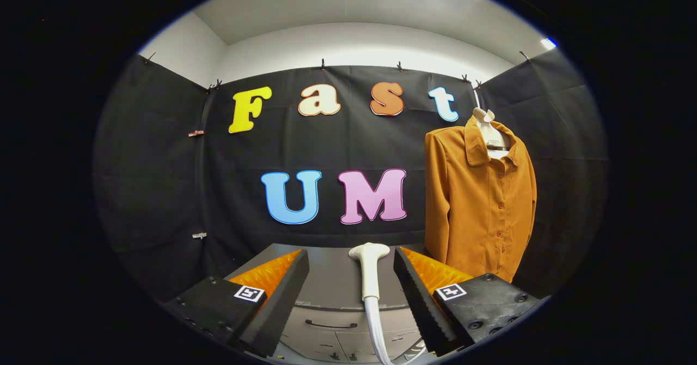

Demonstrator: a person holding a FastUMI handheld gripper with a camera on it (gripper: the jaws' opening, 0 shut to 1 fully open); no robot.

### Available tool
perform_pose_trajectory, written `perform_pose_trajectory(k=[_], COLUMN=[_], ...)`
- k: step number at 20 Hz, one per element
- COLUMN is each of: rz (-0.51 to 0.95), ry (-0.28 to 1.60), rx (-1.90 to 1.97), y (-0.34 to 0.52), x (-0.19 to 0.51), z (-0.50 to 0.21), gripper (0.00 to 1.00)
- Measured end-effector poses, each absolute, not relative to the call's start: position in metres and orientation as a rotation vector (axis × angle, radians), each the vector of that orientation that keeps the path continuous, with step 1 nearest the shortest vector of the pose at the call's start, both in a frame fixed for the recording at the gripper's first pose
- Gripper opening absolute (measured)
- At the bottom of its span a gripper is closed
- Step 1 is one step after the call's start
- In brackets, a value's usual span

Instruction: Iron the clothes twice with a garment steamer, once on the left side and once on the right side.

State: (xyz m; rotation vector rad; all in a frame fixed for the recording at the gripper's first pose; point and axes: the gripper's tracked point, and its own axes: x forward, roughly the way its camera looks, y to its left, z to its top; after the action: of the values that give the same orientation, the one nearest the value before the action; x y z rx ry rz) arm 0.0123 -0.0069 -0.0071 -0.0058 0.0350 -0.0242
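The gripper (351, 278) hangs with its jaws spread wide and holding nothing, the white garment steamer head (370, 269) standing upright between the fingers on a grey cabinet (326, 278). An orange button-up shirt (479, 201) hangs on a white hanger (490, 131) beyond the right finger.

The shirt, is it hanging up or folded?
Hanging up. The shirt hangs spread on a hanger, buttoned, sleeves down, beyond the open fingers. The steamer lies between them, untouched.

Bright overhead light, sharp focus, fisheye-bowed edges.
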Motion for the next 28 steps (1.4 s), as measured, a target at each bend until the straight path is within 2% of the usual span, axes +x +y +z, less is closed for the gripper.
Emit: perform_pose_trajectory(k=[13,28], rz=[-0.044,-0.109], ry=[0.054,0.190], rx=[0.003,0.001], y=[-0.005,-0.011], x=[0.026,0.065], z=[-0.013,-0.062], gripper=[0.98,0.98])
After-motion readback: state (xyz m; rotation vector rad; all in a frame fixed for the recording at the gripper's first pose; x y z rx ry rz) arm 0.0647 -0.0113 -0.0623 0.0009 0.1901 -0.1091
